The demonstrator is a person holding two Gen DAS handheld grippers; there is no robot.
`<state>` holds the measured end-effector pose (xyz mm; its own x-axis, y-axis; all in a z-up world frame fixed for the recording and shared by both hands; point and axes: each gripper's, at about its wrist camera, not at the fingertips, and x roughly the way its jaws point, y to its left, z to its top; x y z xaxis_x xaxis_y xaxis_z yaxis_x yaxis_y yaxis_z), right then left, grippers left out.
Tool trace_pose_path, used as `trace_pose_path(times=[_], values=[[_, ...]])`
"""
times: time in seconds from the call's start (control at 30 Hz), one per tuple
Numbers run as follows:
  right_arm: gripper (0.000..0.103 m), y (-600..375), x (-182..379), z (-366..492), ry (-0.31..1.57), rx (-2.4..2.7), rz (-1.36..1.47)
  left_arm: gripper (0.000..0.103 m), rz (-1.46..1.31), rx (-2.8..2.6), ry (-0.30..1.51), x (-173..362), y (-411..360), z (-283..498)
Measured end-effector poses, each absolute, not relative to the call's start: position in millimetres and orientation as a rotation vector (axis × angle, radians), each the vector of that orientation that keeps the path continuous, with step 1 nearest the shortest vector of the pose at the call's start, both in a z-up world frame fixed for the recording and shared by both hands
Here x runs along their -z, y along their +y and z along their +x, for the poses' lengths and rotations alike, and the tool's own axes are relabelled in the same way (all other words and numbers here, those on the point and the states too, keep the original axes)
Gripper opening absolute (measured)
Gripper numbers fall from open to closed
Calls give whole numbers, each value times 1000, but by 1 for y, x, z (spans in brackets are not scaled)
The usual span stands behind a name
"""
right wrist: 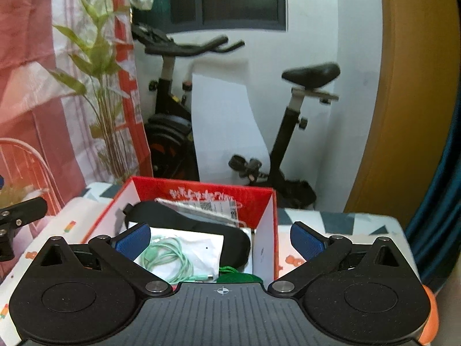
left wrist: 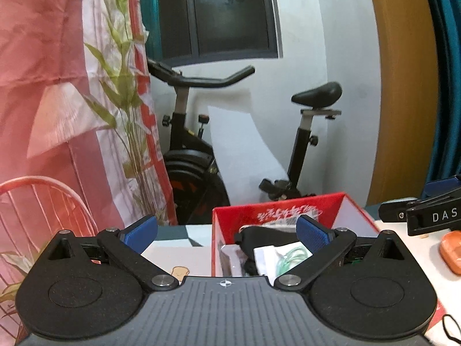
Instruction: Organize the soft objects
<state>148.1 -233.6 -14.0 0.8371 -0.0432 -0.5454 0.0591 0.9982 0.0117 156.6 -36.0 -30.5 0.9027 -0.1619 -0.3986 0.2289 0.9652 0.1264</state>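
A red cardboard box point(right wrist: 266, 225) stands on the patterned table, also in the left wrist view as the red box point(left wrist: 219, 222). Inside lie a black eye mask point(right wrist: 184, 222), a white pouch with a coiled mint-green cable point(right wrist: 170, 253), a clear plastic packet point(right wrist: 207, 206) and something green point(right wrist: 236, 275) at the near edge. My right gripper point(right wrist: 220, 239) hovers open over the box's near side. My left gripper point(left wrist: 227, 232) is open at the box's left wall, holding nothing. The black mask point(left wrist: 265, 236) and green cable point(left wrist: 291, 256) show between its fingers.
An orange object point(left wrist: 451, 252) and a black loop point(left wrist: 449, 328) lie on the table right of the box, under the other gripper's body point(left wrist: 426, 216). Behind the table stand an exercise bike point(right wrist: 173, 132), a pink curtain point(left wrist: 43, 86), a red wire chair point(left wrist: 43, 201) and a wooden door point(right wrist: 403, 101).
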Motion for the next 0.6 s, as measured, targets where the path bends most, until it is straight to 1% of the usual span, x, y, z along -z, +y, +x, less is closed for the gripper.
trace_pose_path(times=[0.33, 0.6], values=[[103, -221, -47, 74, 429, 51, 33, 103, 104, 204, 285, -16, -30, 90], [103, -211, -83, 14, 341, 113, 13, 103, 91, 162, 227, -48, -25, 29]])
